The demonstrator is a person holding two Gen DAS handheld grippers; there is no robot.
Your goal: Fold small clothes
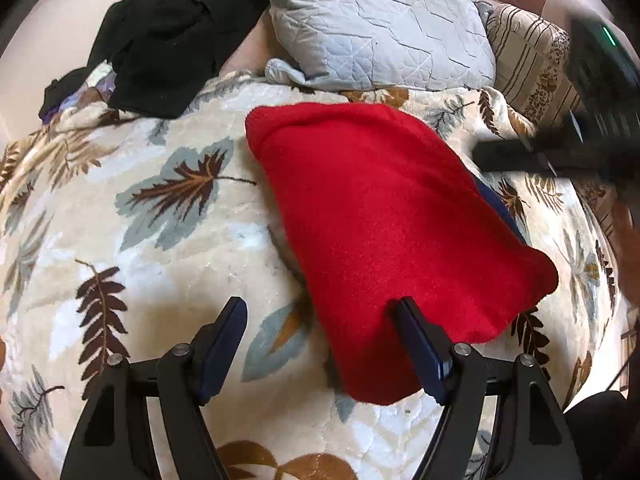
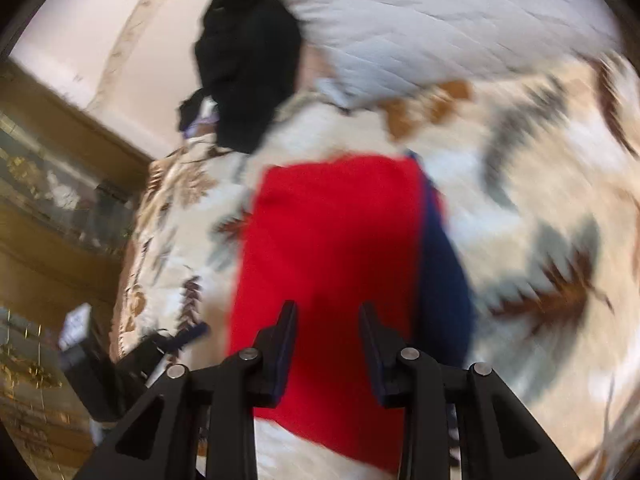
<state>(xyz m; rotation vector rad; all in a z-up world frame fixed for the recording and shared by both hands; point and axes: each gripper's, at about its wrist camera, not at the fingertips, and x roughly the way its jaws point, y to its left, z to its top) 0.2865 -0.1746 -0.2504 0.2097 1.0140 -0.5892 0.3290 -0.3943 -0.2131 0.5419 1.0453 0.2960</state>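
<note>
A red fleece garment (image 1: 384,216) lies folded on the leaf-patterned blanket (image 1: 152,216), a dark blue layer (image 1: 500,208) peeking out at its right edge. My left gripper (image 1: 320,312) is open and empty, its right finger over the garment's near left edge. In the blurred right wrist view the same red garment (image 2: 332,248) with its blue strip (image 2: 440,272) lies below my right gripper (image 2: 328,316), which is open and empty above its near end. The right gripper also shows in the left wrist view (image 1: 520,156) at the far right.
A grey quilted pillow (image 1: 380,28) and a pile of black clothes (image 1: 176,36) lie at the back of the bed. A striped cushion (image 1: 528,64) sits at the back right. A wooden cabinet (image 2: 60,208) stands beyond the bed's edge.
</note>
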